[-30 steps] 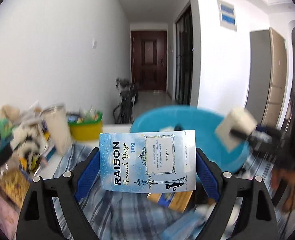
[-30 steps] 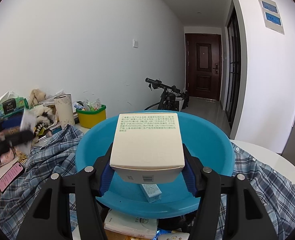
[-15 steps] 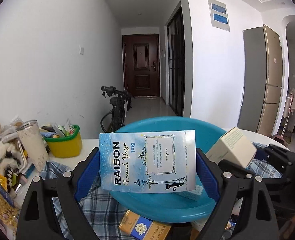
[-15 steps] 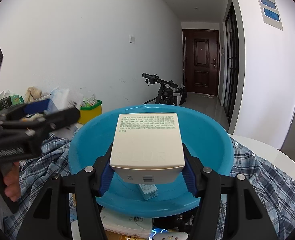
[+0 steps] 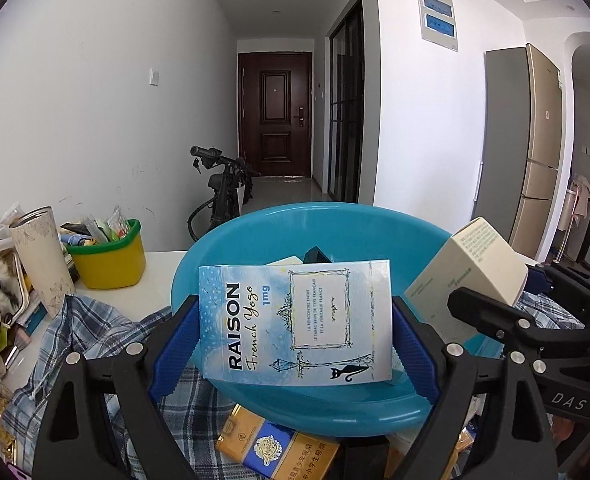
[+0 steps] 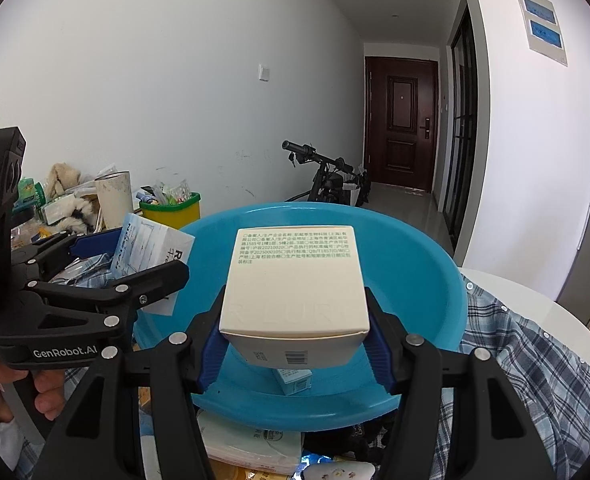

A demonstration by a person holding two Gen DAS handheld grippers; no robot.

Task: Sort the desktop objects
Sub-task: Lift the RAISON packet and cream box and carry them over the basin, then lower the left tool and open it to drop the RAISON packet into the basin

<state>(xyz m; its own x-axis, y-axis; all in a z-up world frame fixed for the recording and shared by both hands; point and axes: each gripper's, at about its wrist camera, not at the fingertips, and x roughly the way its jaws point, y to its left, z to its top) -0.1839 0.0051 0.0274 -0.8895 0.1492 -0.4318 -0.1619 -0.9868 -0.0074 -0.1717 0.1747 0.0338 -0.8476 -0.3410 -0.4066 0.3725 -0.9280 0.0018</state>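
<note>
My left gripper (image 5: 293, 336) is shut on a light-blue RAISON cigarette pack (image 5: 295, 320) and holds it over the near rim of the blue plastic basin (image 5: 255, 240). My right gripper (image 6: 295, 334) is shut on a cream box (image 6: 295, 288) with green print, held over the same basin (image 6: 415, 264). Each gripper shows in the other's view: the right one with its box (image 5: 471, 268) at right, the left one with its pack (image 6: 151, 248) at left. A small teal box (image 6: 293, 380) lies in the basin under the cream box.
A plaid shirt (image 5: 95, 336) covers the white table. A yellow-and-green tub (image 5: 109, 256), a tall cup (image 5: 41, 256) and piled clutter stand at left. A gold-and-blue cigarette pack (image 5: 275, 444) and a tissue pack (image 6: 255, 444) lie below the basin. A bicycle (image 5: 223, 188) stands behind.
My left gripper has swung right with the pack, from the cluttered left side to over the basin, close beside the right gripper. The right gripper has held nearly still.
</note>
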